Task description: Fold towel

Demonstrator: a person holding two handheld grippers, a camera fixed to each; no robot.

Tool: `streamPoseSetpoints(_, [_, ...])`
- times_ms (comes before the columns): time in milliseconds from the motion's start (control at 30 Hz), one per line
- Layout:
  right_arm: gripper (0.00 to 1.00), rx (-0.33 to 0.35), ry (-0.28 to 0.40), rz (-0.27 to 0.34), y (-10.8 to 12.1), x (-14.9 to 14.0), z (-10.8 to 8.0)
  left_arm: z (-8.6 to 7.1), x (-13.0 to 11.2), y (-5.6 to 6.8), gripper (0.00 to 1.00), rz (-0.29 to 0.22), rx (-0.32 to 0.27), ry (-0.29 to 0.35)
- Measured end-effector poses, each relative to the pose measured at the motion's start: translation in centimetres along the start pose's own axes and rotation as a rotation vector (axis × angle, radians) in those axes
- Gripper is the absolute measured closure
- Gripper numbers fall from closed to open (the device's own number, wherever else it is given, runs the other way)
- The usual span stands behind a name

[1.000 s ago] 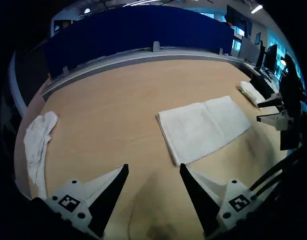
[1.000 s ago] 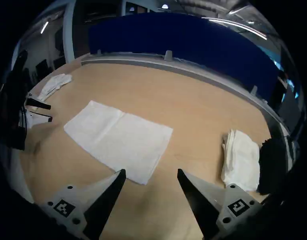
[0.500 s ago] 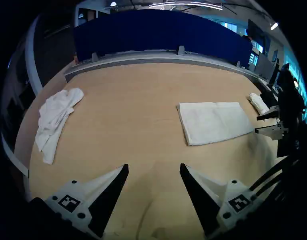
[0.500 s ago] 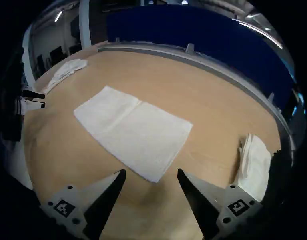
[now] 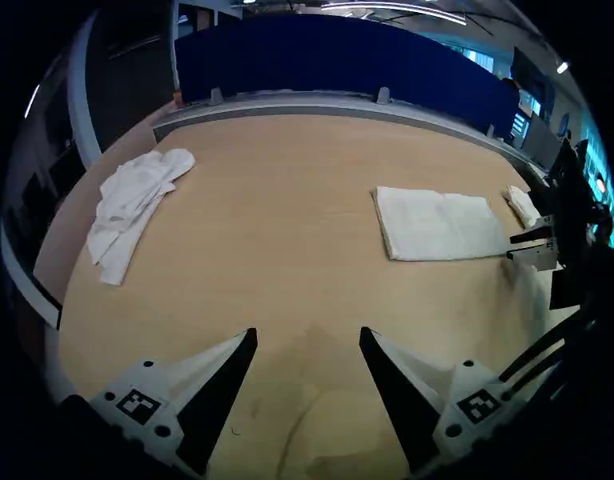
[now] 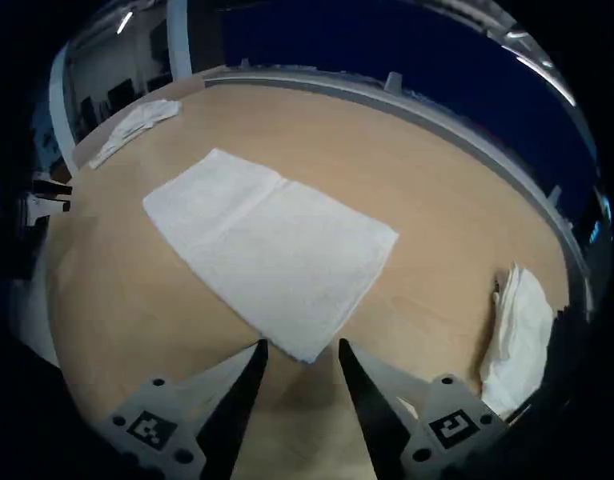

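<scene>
The right gripper [image 6: 301, 344] has its jaws a narrow gap apart, pressing on nothing, with the near corner of the flat white towel [image 6: 266, 240] on the desk [image 6: 435, 208] between their tips, while the left gripper [image 5: 307, 332] holds its jaws wide and empty, the towel well ahead to their right.

L gripper [image 5: 307, 331] hovers over wood table [image 5: 282, 200], fingers spread wide, w/ flat towel [image 5: 439, 224] far right, R gripper [image 5: 524, 246] by its corner, crumpled cloth [image 5: 134, 204] well apart at left.
</scene>
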State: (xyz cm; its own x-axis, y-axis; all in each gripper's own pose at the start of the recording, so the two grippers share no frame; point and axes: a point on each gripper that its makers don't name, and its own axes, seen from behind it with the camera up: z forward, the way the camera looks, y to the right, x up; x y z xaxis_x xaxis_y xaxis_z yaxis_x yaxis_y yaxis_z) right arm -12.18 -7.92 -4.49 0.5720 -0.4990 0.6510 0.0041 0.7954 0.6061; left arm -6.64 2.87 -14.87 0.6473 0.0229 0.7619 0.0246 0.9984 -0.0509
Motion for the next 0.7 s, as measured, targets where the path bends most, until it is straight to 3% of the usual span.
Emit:
streamPoseSetpoints(267, [0.7, 0.005, -0.013, -0.007, 0.14, -0.71, 0.28, -0.44, -0.74, -0.21, 0.05, -0.012, 0.005, -0.008])
streamPoseSetpoints(467, [0.9, 0.002, -0.002, 0.003, 0.18, -0.7, 0.29, -0.53, -0.9, -0.07, 0.05, -0.016, 0.004, -0.012])
streamPoseSetpoints(700, [0.93, -0.002, 0.016, 0.007, 0.34, 0.02, -0.2, -0.54, -1.08, 0.18, 0.05, -0.014, 0.001, -0.017])
